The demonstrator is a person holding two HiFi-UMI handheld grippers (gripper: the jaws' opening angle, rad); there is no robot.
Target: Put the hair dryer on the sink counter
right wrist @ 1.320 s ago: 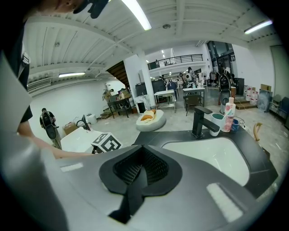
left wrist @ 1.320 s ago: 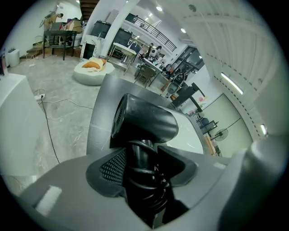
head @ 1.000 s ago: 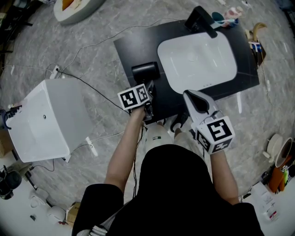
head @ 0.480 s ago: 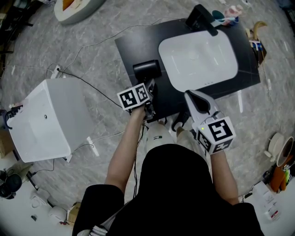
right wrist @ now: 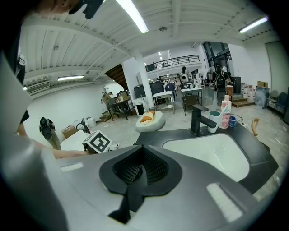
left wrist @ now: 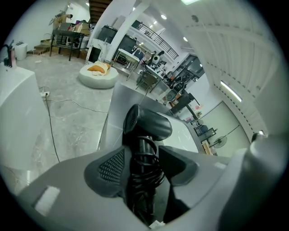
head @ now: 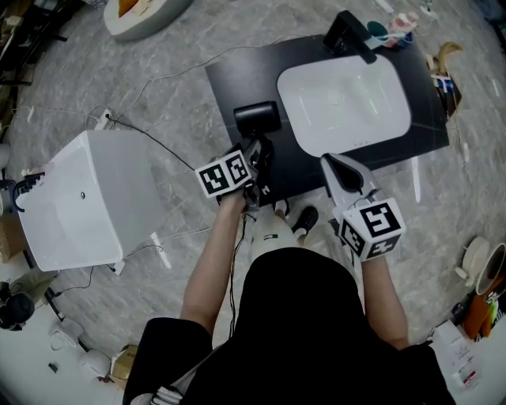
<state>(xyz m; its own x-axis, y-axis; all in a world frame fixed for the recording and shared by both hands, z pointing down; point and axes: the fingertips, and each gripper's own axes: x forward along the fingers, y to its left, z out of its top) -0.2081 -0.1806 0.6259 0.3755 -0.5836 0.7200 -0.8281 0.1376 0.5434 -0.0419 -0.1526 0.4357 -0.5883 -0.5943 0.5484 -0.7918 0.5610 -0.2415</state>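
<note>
Left jaws grip hair dryer (left wrist: 146,124) over sink counter (head: 237,85); marbled grey floor (head: 71,87)

Floor (head: 174,55): grey marbled stone.
White rounded box (head: 91,202): stands on the floor at the head view's left, with one small dark dot on its top face.
White power strip (head: 103,119): just beside the box's far corner. A thin black cable (head: 156,141) runs from it across the floor.
Round white cushion (head: 146,12): far left, with an orange item lying on it.
Teal cup (right wrist: 214,121), white-and-pink bottle (right wrist: 226,110), blue cup (right wrist: 232,121): grouped close together.
Tape roll (head: 474,255): on the floor at the right edge.
Black shoe (head: 304,220): near centre.
Pedestal fan (left wrist: 220,142): in the background.
</note>
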